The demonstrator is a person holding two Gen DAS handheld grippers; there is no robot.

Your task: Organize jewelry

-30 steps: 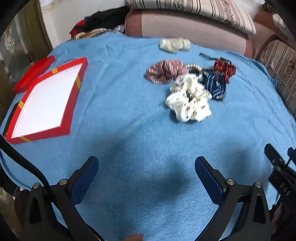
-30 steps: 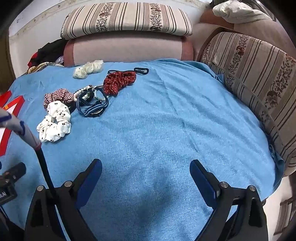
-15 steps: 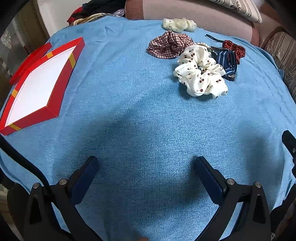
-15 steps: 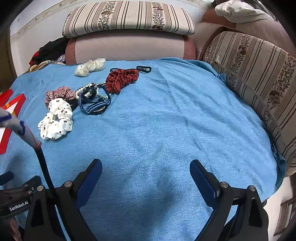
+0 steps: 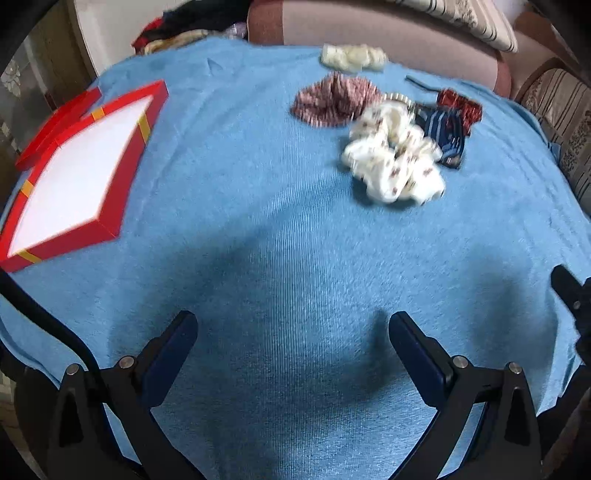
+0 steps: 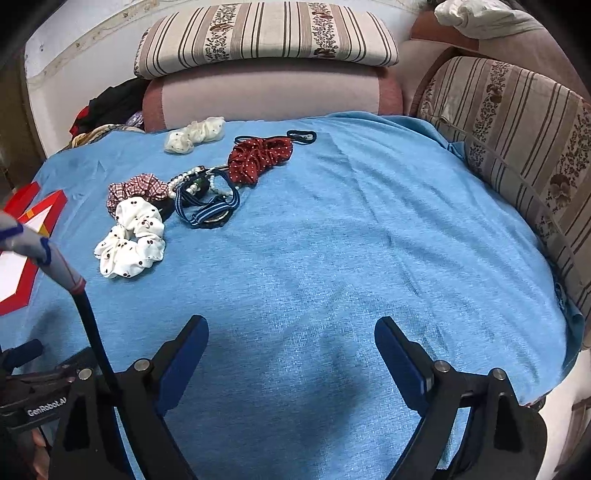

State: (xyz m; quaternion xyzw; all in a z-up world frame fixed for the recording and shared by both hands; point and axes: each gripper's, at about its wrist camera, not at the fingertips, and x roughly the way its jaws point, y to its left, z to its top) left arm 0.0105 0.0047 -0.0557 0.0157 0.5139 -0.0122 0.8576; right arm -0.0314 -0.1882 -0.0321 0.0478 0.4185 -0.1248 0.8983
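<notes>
A pile of hair accessories lies on the blue cloth: a white spotted scrunchie, a red plaid scrunchie, a blue striped band, a pearl bracelet, a dark red dotted scrunchie and a cream scrunchie. An open red box with a white inside sits at the left. My left gripper is open and empty, well short of the pile. My right gripper is open and empty over bare cloth.
The blue cloth covers the whole surface. Sofa cushions stand behind and to the right. The red box lid lies beside the box. Clothes are heaped at the far left corner.
The left gripper's view has shifted and blurred; the scrunchie pile now sits lower and nearer than half a second ago. The right gripper has barely moved. Both stay open.
</notes>
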